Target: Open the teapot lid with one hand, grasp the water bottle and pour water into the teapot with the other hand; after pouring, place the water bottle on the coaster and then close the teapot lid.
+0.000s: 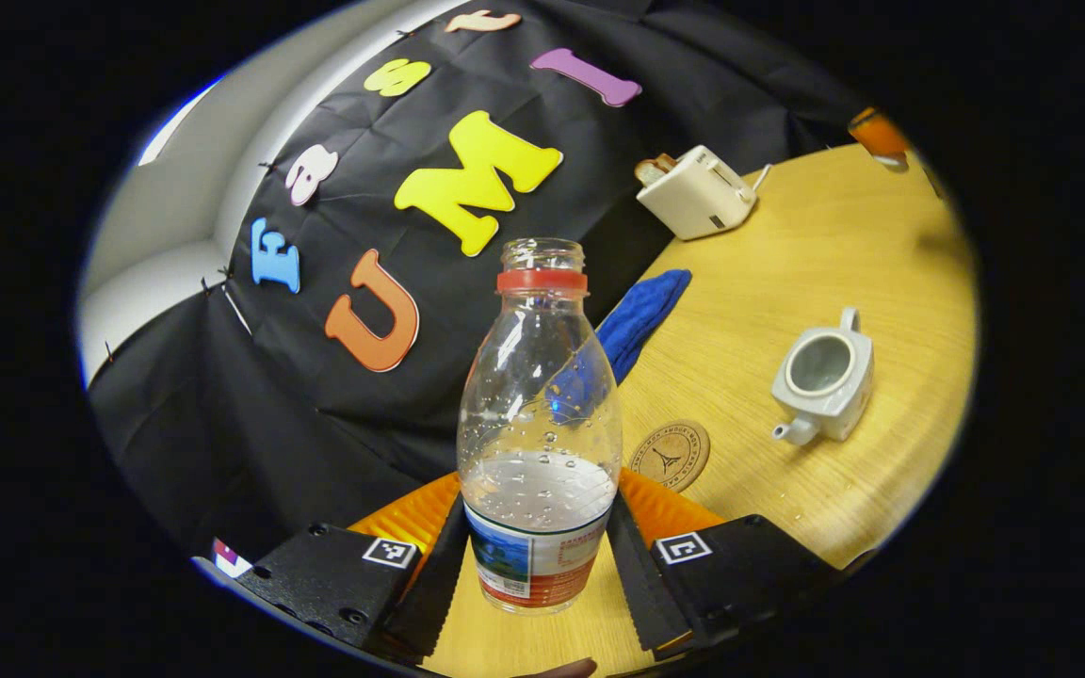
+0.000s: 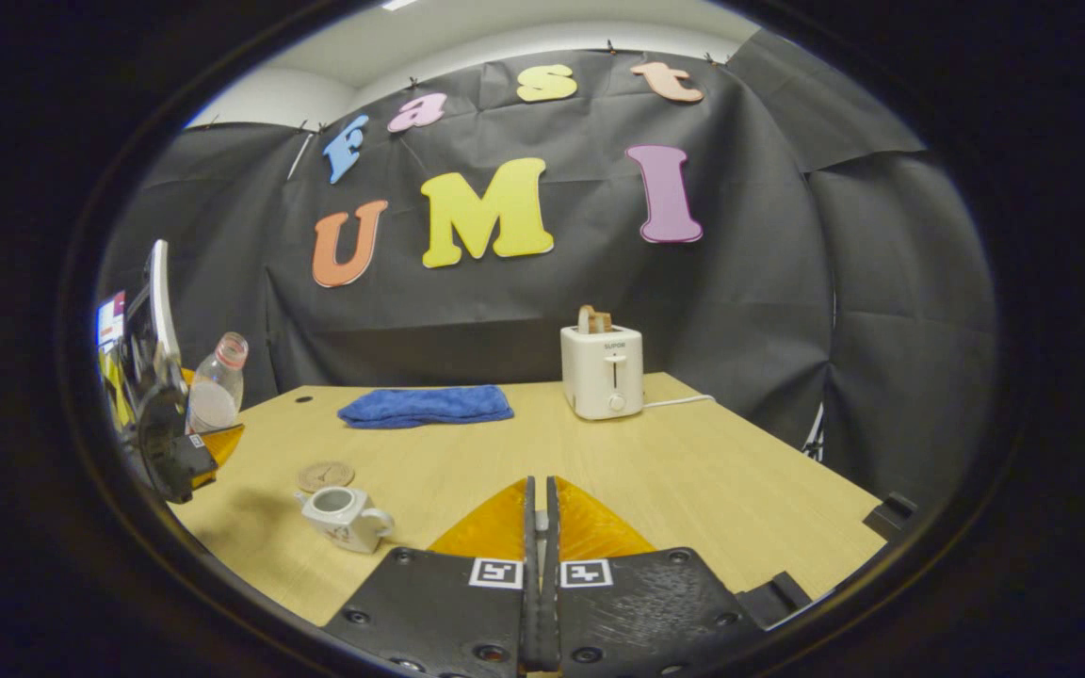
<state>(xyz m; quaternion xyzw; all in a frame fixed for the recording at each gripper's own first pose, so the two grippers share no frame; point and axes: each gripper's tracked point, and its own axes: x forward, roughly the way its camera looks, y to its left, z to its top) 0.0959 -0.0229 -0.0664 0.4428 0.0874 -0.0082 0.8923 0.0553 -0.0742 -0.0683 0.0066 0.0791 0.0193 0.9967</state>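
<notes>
Left gripper (image 1: 538,556) clamped on water bottle (image 1: 540,424), upright, lifted. Right gripper (image 2: 540,527) fingers together; lid between them cannot tell. Teapot (image 1: 825,377) open, ahead-right of left gripper; coaster (image 1: 670,455) nearer. Risk: bottle placed off-centre on coaster, tips, spills.

Even overhead light is brightening the wooden worktop (image 2: 693,471); fisheye distortion is bending edges, where detail is blurring and dimming.
</notes>
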